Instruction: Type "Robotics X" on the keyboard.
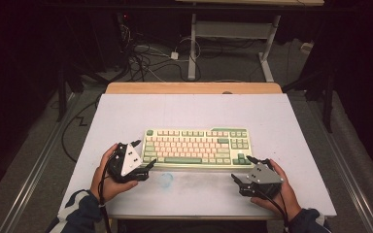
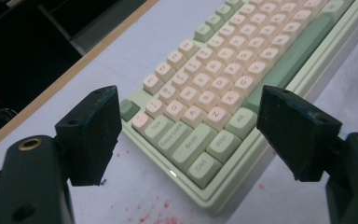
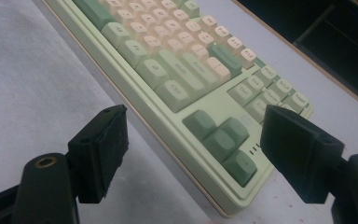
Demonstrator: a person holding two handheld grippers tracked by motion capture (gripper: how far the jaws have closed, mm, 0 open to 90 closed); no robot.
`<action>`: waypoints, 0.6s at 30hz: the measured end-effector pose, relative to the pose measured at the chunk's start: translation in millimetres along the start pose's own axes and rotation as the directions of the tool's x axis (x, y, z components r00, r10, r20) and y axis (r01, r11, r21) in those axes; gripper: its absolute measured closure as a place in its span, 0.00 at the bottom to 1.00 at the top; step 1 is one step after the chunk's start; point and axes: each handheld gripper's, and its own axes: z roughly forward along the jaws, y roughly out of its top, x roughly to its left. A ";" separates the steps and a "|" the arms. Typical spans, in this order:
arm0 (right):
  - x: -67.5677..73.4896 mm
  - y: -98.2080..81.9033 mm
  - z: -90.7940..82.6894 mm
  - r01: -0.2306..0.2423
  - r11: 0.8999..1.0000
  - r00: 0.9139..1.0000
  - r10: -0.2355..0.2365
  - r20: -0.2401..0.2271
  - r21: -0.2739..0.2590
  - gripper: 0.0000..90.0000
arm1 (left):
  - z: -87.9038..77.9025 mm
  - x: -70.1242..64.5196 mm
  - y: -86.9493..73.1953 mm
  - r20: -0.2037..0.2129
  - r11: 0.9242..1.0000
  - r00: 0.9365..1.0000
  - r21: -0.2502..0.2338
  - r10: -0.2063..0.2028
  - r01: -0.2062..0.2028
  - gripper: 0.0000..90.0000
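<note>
A pale green keyboard point(image 1: 196, 148) with cream and green keys lies flat in the middle of the white table point(image 1: 189, 114). My left gripper point(image 1: 144, 154) is held at the keyboard's left end, open, jaws spread around the front left corner without touching it. In the left gripper view the keyboard point(image 2: 223, 70) runs away up to the right between the open left gripper point(image 2: 196, 133) jaws. My right gripper point(image 1: 242, 168) sits at the front right corner, open. In the right gripper view, the arrow keys point(image 3: 221, 137) lie between the right gripper point(image 3: 200, 156) jaws.
A faint blue smudge point(image 1: 166, 179) marks the table in front of the keyboard, and red specks point(image 2: 154, 212) dot the surface near the left corner. The table's far edge is a wooden strip point(image 1: 194, 88). Cables point(image 1: 145, 58) and a desk frame point(image 1: 233, 34) stand on the floor beyond.
</note>
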 end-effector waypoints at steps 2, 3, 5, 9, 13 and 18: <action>-0.1 0.5 1.0 -0.006 1.000 1.000 0.006 -0.002 0.000 0.27 | -4.4 1.0 -1.0 -0.003 1.000 1.000 0.004 -0.010 0.010 0.23; -0.2 1.0 1.5 -0.011 1.000 1.000 0.011 -0.004 0.000 0.27 | -6.8 1.6 -1.5 -0.002 1.000 1.000 0.005 -0.023 0.023 0.23; -0.8 2.4 2.2 -0.016 1.000 1.000 0.016 -0.007 -0.003 0.29 | -10.6 2.3 -4.3 -0.004 0.999 0.999 0.010 -0.038 0.038 0.23; -2.3 7.7 3.2 -0.054 0.998 0.998 0.053 -0.041 -0.024 0.35 | -16.6 2.8 -11.9 -0.013 0.998 0.998 0.038 -0.056 0.056 0.23; -3.3 13.8 5.2 -0.061 0.997 0.996 0.058 -0.066 -0.040 0.43 | -22.3 2.6 -16.4 -0.018 0.997 0.998 0.061 -0.054 0.055 0.23; -8.3 22.3 11.2 -0.081 0.996 0.991 0.075 -0.114 -0.048 0.66 | -20.9 3.8 -19.7 -0.024 0.995 0.999 0.086 -0.046 0.048 0.23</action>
